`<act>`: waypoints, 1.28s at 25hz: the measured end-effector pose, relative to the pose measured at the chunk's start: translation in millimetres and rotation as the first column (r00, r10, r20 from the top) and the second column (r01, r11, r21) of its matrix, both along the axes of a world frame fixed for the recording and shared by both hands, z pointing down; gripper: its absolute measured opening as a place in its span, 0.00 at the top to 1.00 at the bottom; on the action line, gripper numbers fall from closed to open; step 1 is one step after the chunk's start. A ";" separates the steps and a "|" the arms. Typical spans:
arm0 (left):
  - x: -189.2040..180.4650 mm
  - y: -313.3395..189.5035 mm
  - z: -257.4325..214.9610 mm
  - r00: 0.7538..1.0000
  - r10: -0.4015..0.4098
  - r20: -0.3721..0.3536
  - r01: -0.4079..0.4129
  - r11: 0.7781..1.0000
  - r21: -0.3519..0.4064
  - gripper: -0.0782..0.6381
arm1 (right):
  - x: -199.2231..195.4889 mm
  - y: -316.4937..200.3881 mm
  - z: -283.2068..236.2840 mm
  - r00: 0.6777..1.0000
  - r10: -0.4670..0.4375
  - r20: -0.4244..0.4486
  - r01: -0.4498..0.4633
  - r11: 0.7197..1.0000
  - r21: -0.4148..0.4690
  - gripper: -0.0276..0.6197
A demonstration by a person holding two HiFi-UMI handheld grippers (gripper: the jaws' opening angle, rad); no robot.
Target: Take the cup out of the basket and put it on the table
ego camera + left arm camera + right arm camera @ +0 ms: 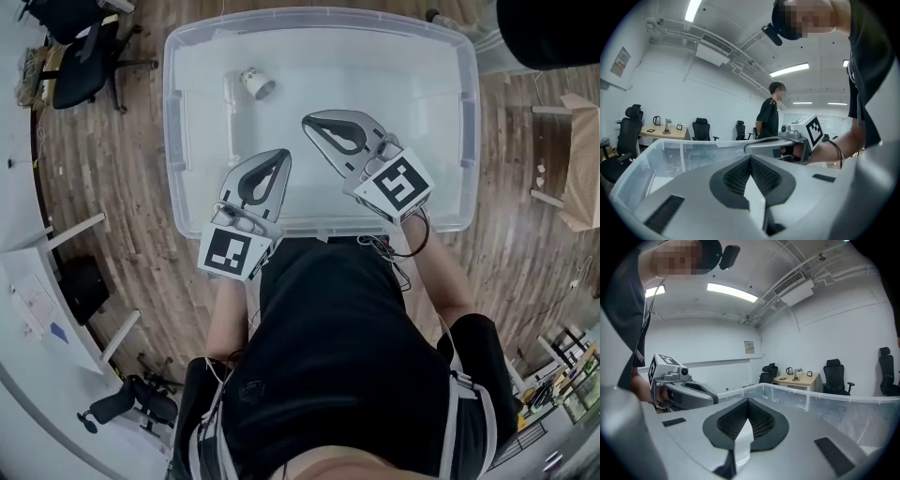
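A small white cup is seen lying on its side at the far left of the clear plastic basket. The left gripper and right gripper are held with jaws closed and empty, short of the cup, which lies ahead and leftward.

The left gripper and right gripper hide parts of the near rim of the bin; the cup is too small for detail.
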State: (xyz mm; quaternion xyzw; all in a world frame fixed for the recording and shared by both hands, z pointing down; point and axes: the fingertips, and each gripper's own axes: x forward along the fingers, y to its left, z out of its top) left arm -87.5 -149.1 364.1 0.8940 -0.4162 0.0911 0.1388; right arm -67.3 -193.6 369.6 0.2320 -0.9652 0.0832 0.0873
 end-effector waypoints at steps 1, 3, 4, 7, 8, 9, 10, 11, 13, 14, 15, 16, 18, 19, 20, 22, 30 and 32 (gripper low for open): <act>-0.9 -2.1 1.3 1.000 -0.002 -0.003 0.002 1.000 0.001 0.87 | -2.5 -4.7 5.0 1.000 -0.004 -0.012 0.004 1.000 0.000 0.93; -2.0 -5.0 4.8 1.000 -0.005 -0.007 0.005 1.000 0.001 0.87 | -5.0 -12.0 15.8 0.999 -0.011 -0.042 0.011 1.000 -0.001 0.93; -2.8 -6.0 5.9 1.000 -0.006 -0.008 0.006 1.000 0.000 0.87 | -6.9 -14.7 20.4 0.999 -0.016 -0.050 0.016 1.000 -0.004 0.93; -10.0 -11.1 6.6 1.000 -0.019 0.003 0.019 1.000 -0.009 0.87 | -17.7 -22.0 34.5 0.997 -0.033 -0.067 0.033 0.999 -0.012 0.93; -13.0 -13.5 6.8 1.000 -0.022 0.008 0.023 1.000 -0.012 0.87 | -22.0 -24.5 39.5 0.997 -0.039 -0.071 0.038 0.999 -0.017 0.93; -15.4 -15.8 7.5 1.000 -0.023 0.009 0.023 1.000 -0.013 0.87 | -26.1 -27.1 44.9 0.996 -0.045 -0.074 0.044 0.999 -0.023 0.93; -17.3 -18.3 8.5 1.000 -0.023 0.010 0.023 1.000 -0.014 0.87 | -29.7 -29.7 50.4 0.996 -0.052 -0.079 0.050 0.998 -0.027 0.93; -18.8 -21.1 9.9 1.000 -0.024 0.010 0.024 1.000 -0.019 0.87 | -32.8 -32.2 56.1 0.995 -0.059 -0.087 0.056 0.998 -0.029 0.93; -20.8 -26.8 11.3 1.000 -0.026 -0.001 0.026 0.999 -0.024 0.87 | -37.8 -36.8 66.7 0.992 -0.072 -0.104 0.069 0.997 -0.032 0.93; -22.1 -30.3 11.5 1.000 -0.029 -0.003 0.029 0.999 -0.024 0.87 | -40.2 -39.4 71.6 0.991 -0.078 -0.111 0.074 0.997 -0.034 0.93; -23.7 -33.8 12.8 0.999 -0.033 0.002 0.033 0.999 -0.026 0.87 | -42.8 -42.3 76.9 0.990 -0.082 -0.117 0.079 0.996 -0.037 0.93; -25.2 -36.8 16.0 0.999 -0.032 0.008 0.033 0.999 -0.028 0.87 | -45.6 -45.5 83.1 0.989 -0.086 -0.124 0.082 0.996 -0.040 0.93; -27.6 -41.7 25.8 1.000 -0.026 0.012 0.027 0.999 -0.036 0.87 | -51.5 -51.8 97.5 0.986 -0.096 -0.135 0.090 0.995 -0.052 0.93; -29.3 -44.1 30.6 1.000 -0.025 0.014 0.026 0.999 -0.042 0.87 | -54.5 -54.8 104.8 0.985 -0.102 -0.140 0.094 0.994 -0.059 0.93; -31.1 -46.6 34.4 1.000 -0.026 0.017 0.027 0.999 -0.047 0.87 | -57.3 -57.5 111.7 0.983 -0.108 -0.146 0.099 0.993 -0.068 0.93; -34.7 -51.3 39.5 0.999 -0.029 0.025 0.031 0.998 -0.056 0.87 | -62.1 -61.9 124.2 0.980 -0.120 -0.158 0.107 0.991 -0.086 0.93; -41.8 -68.5 53.5 0.999 -0.032 0.034 0.034 0.997 -0.074 0.87 | -77.2 -83.0 172.9 0.967 -0.122 -0.222 0.102 0.990 -0.102 0.93; -42.9 -69.5 57.1 0.999 -0.032 0.039 0.035 0.996 -0.083 0.87 | -80.6 -86.0 186.1 0.963 -0.123 -0.241 0.098 0.989 -0.110 0.93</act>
